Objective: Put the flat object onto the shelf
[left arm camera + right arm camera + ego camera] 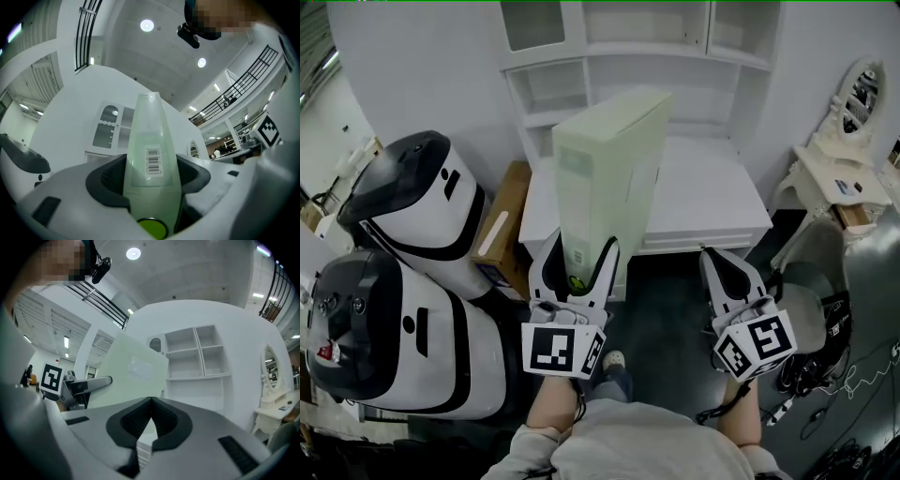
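Note:
The flat object [605, 178] is a pale green, slim box with a barcode label, and it stands upright. My left gripper [578, 248] is shut on its lower end, its dark pads pressing both broad faces [151, 159]. In front of it stands the white shelf unit [553, 89] with open compartments above a white counter [712, 197]. My right gripper [719, 258] is to the right of the box, shut, with nothing in it. In the right gripper view its jaws [150, 416] meet at the tips, with the green box [133, 376] to the left and the shelf [197, 357] ahead.
Two large white-and-black machines [412, 216] [394, 337] stand close on the left. A brown cardboard box [502, 230] leans between them and the shelf unit. A white dressing table with an oval mirror [848, 141] is at the right, with a grey seat [806, 309] and floor cables below it.

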A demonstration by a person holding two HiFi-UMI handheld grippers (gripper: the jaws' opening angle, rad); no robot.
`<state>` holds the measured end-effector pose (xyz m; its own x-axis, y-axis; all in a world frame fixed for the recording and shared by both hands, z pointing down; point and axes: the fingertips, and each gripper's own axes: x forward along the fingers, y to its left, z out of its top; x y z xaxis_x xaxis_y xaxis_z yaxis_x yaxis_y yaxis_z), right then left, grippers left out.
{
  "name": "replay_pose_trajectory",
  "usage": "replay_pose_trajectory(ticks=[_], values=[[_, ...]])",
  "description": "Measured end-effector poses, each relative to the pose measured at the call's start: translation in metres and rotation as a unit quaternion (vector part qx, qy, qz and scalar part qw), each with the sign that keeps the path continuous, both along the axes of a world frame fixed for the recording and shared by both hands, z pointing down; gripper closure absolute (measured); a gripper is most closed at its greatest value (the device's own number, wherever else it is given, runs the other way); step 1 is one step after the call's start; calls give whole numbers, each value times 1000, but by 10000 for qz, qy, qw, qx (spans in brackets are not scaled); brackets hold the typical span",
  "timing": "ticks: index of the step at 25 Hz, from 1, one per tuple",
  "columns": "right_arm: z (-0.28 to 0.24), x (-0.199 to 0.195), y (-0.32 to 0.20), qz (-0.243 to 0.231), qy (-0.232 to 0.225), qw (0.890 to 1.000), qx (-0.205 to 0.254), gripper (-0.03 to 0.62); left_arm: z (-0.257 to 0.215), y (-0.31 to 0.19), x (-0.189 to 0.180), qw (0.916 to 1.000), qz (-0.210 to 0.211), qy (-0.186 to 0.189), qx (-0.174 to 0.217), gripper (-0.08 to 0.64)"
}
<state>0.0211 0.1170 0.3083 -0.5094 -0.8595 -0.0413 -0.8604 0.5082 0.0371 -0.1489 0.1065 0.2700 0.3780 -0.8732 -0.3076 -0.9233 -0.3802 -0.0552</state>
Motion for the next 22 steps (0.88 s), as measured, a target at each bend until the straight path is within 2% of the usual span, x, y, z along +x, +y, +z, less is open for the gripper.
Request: replay_pose_trajectory(ticks=[14,22], values=[[-10,-23,-129,232,-111,9996,71,583,-15,-136,-18,9994,294,-124,147,268],[-1,-32,-174,432,-127,9990,13,583,-10,-187,-27,9986,476,-175,149,268]])
